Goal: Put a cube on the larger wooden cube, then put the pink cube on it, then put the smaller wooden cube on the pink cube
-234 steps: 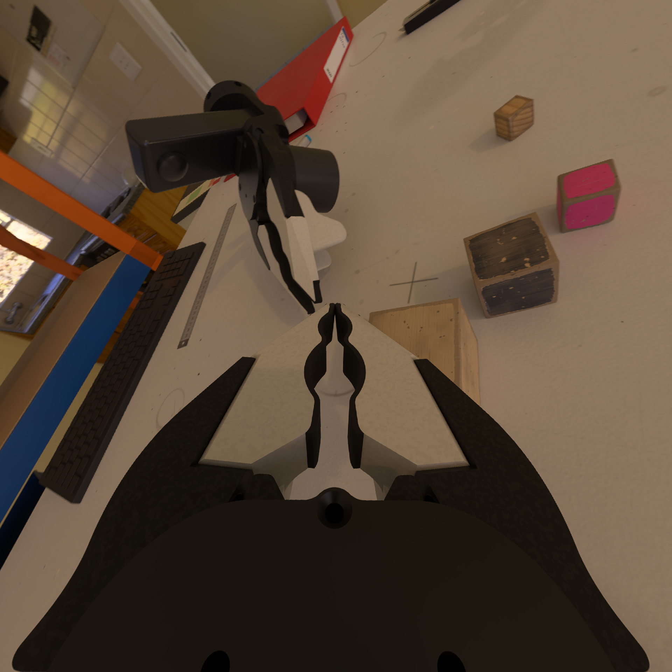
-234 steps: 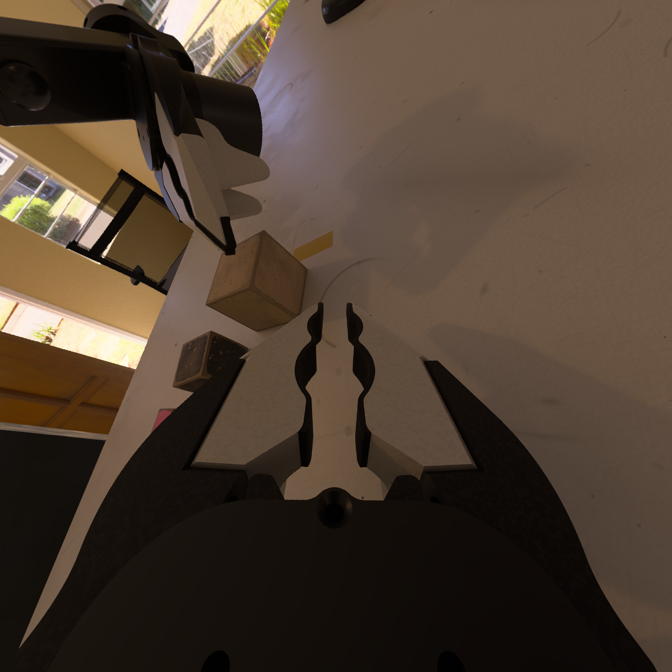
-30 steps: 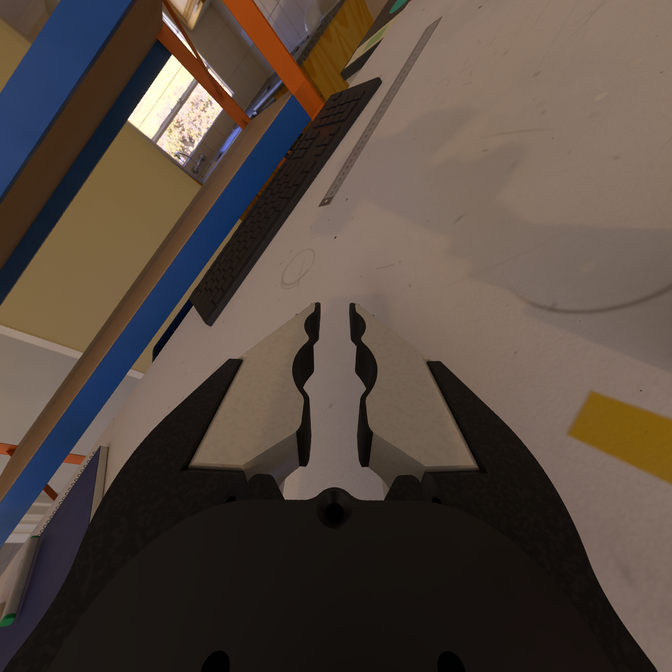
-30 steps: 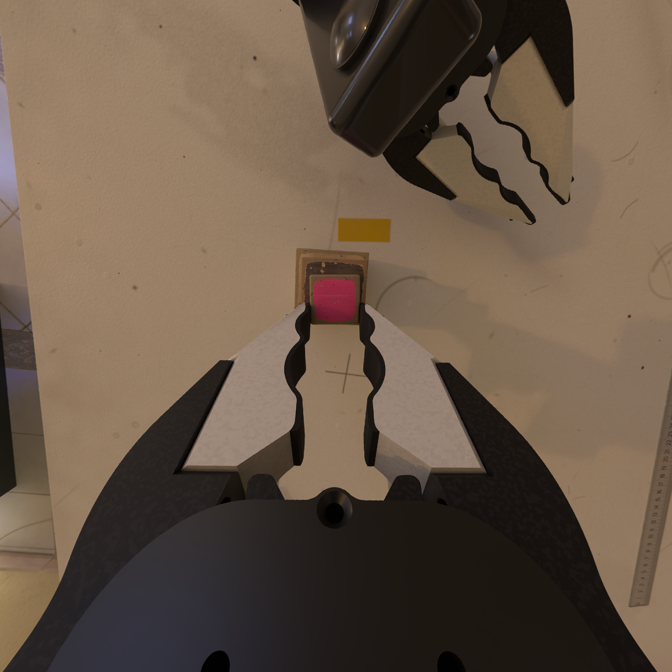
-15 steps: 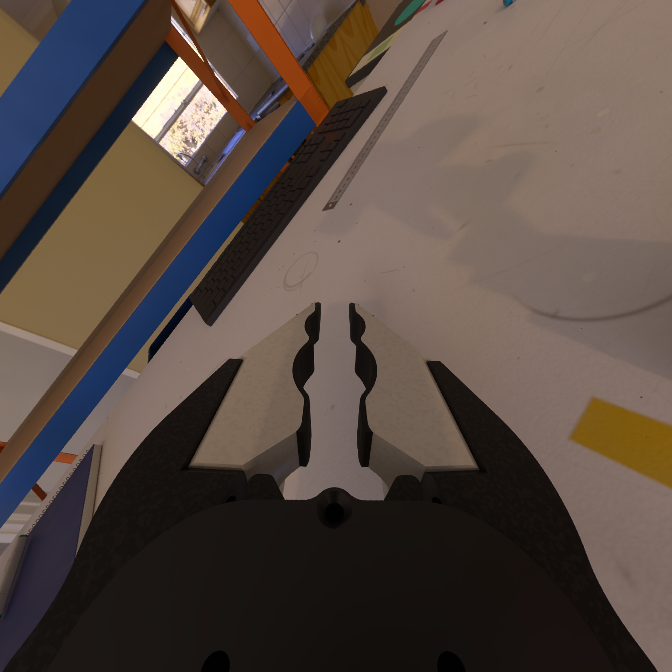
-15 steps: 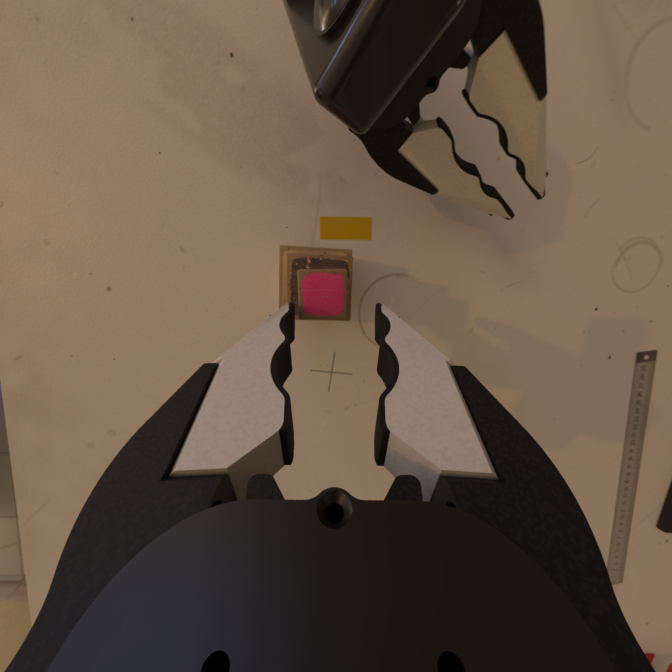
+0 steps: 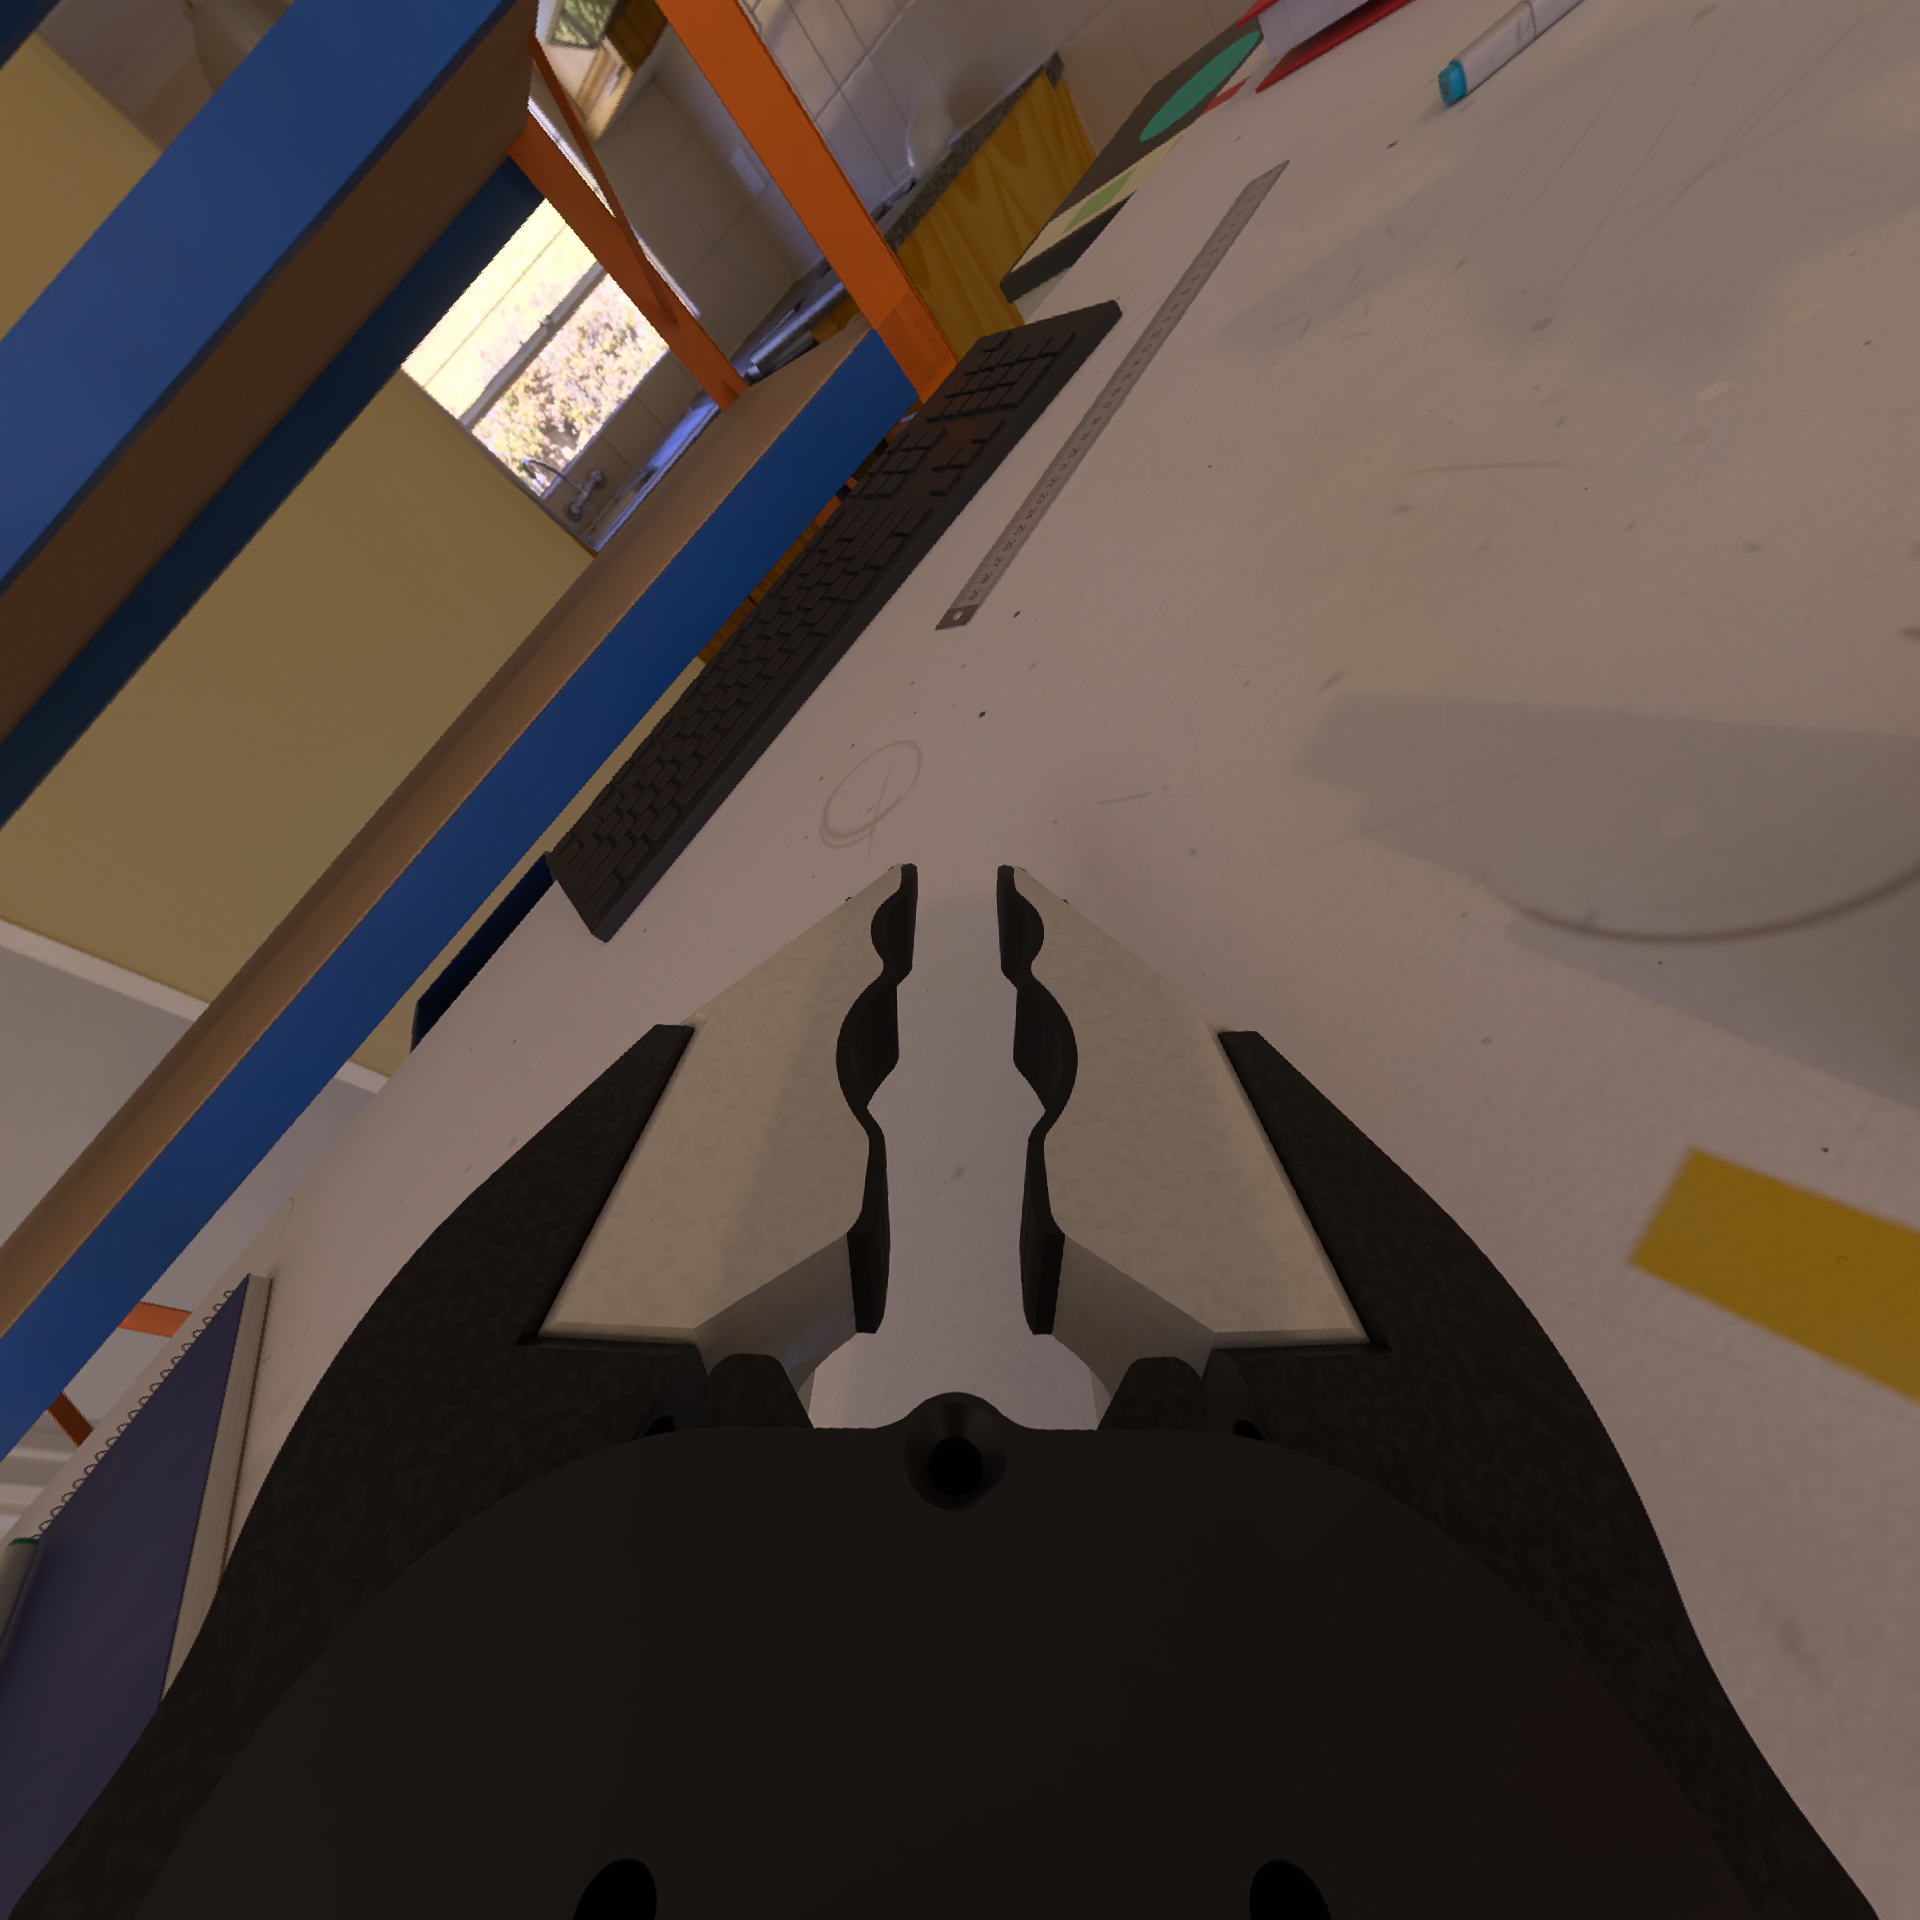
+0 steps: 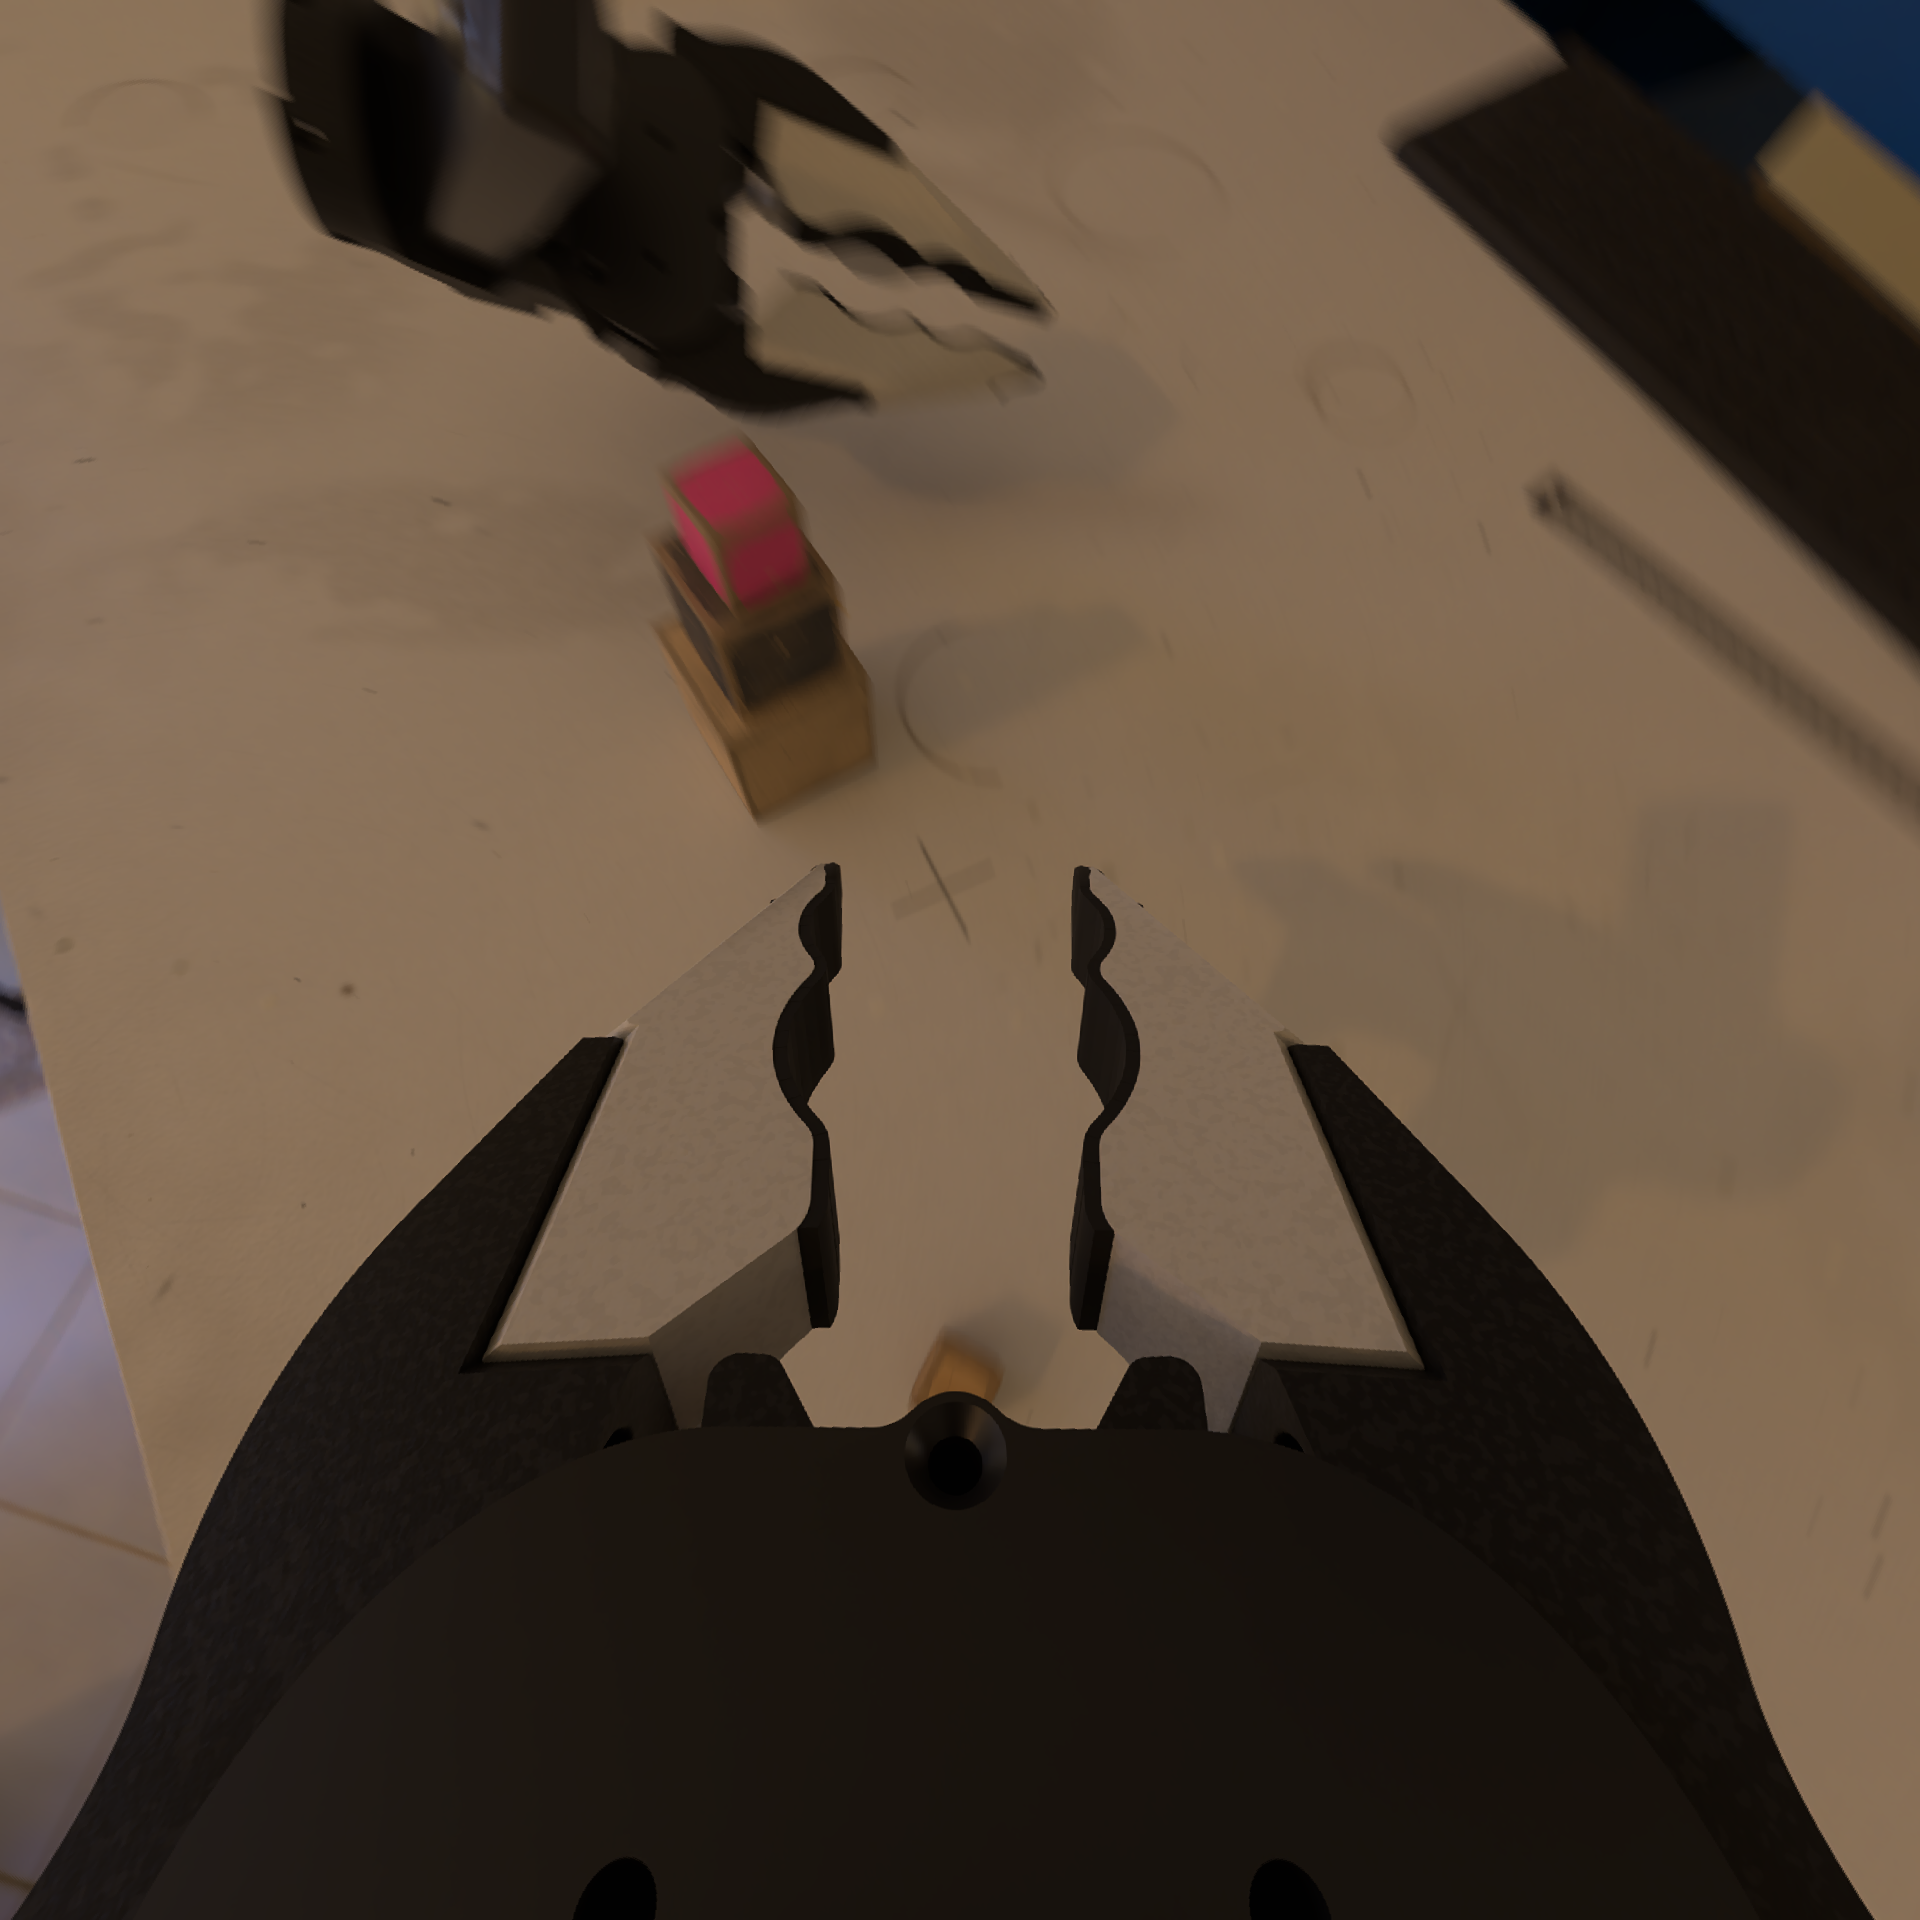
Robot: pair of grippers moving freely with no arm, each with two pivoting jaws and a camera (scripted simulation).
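Blurred left gripper hovers seemingly just beyond pink cube; ruler well apart.

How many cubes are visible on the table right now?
4. Three are stacked: pink cube on a dark cube on the larger wooden cube. The smaller wooden cube lies apart, partly hidden.

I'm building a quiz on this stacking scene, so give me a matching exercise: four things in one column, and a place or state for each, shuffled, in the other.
Things
1. pink cube
2. dark cube
3. larger wooden cube
4. smaller wooden cube

Places or states
A. bottom of the stack, on the table
B. alone on the table, seen low between the right gripper's fingers
C. top of the stack
D. middle of the stack

Pairs: 1-C, 2-D, 3-A, 4-B
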